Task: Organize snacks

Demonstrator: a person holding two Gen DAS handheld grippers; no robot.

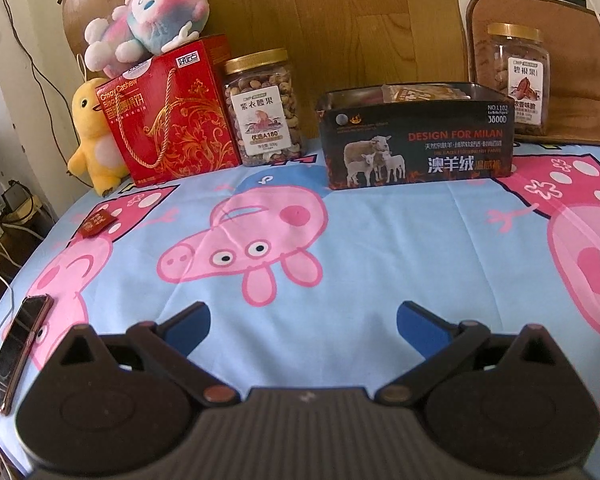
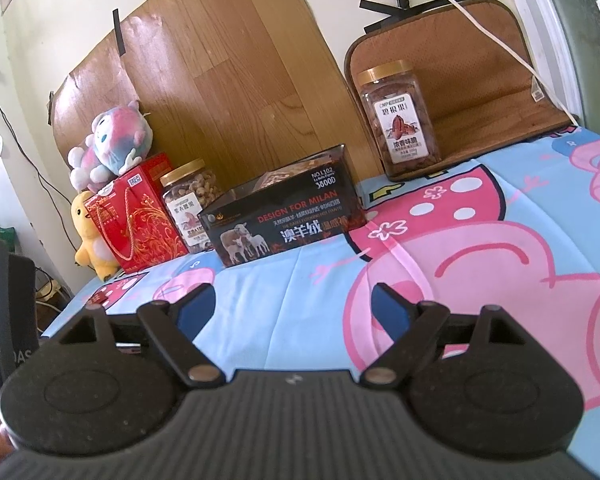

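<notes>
both grippers hover over a cartoon-pig tablecloth (image 1: 380, 240), left gripper (image 1: 303, 320) and right gripper (image 2: 293, 305) each with fingers spread apart, holding nothing; at frame centre an open dark tin (image 1: 418, 148) holds snack packets, a small red packet (image 1: 97, 223) lies at left

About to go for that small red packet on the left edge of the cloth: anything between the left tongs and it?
Nothing visible does. The small red snack packet lies alone on the blue pig-print cloth, ahead and left of the open left tongs. The dark phone lies nearer, off to the left.
</notes>
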